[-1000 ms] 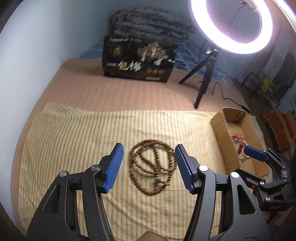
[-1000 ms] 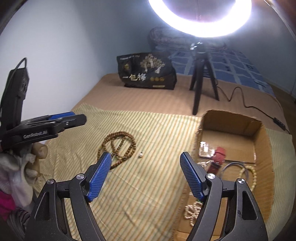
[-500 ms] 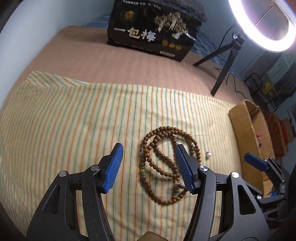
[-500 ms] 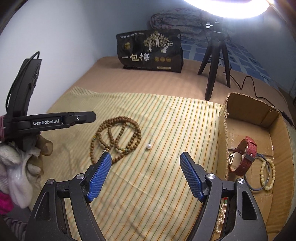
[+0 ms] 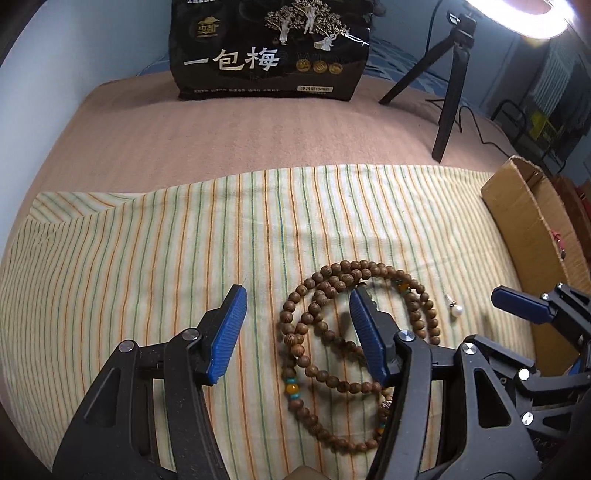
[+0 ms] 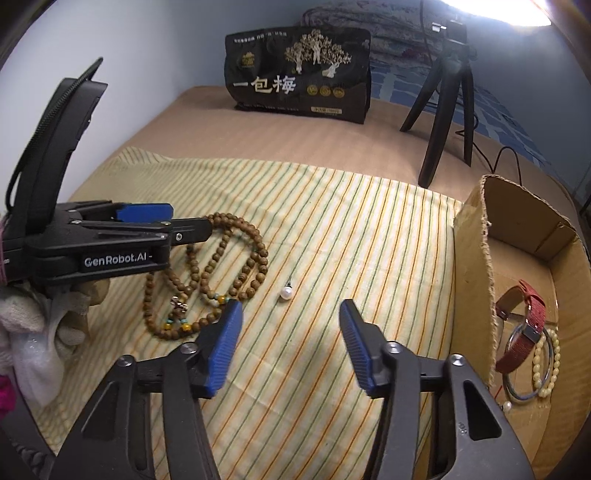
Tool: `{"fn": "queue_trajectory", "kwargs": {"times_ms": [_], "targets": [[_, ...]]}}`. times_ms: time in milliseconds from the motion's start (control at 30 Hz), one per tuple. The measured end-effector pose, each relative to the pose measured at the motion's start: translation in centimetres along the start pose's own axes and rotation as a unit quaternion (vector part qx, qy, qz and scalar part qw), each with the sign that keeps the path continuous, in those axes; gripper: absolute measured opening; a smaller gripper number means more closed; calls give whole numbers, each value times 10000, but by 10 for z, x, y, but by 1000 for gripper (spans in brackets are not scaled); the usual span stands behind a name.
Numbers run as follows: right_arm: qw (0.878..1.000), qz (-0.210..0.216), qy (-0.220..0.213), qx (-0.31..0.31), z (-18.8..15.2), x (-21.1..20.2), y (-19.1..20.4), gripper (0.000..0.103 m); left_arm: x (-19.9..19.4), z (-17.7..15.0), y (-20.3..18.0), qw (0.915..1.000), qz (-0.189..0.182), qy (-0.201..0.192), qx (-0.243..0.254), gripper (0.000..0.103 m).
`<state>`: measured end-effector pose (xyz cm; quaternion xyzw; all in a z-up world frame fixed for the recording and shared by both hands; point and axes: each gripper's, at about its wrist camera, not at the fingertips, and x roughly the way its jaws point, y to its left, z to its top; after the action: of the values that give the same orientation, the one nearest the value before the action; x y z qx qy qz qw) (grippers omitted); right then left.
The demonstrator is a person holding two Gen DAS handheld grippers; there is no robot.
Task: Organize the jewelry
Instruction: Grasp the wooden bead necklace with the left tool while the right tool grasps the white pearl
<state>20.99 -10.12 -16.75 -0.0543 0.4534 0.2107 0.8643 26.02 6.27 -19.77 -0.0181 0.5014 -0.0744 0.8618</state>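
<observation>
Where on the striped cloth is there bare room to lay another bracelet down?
The striped cloth is bare left of the wooden bead necklace and behind it, toward the black bag. Crowded: necklace, pearl pendant and cardboard box.

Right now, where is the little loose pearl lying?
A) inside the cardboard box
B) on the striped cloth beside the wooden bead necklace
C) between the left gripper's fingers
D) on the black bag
B: the pearl rests on the striped cloth, just apart from the wooden bead necklace.

The left tool (image 5: 297, 328) covers part of the bead necklace (image 5: 317, 306); the ring light (image 5: 524, 18) is cut off.
</observation>
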Motion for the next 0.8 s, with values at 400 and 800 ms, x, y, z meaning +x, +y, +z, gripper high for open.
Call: {"fn": "queue_trajectory", "kwargs": {"times_ms": [400, 800], "targets": [[9997, -193, 158, 38, 8, 18, 1, 44, 11, 0, -6, 9987, 186, -167, 439, 60], [9992, -380, 46, -57, 13, 28, 1, 30, 13, -1, -11, 9962, 412, -448, 630, 32]]}}
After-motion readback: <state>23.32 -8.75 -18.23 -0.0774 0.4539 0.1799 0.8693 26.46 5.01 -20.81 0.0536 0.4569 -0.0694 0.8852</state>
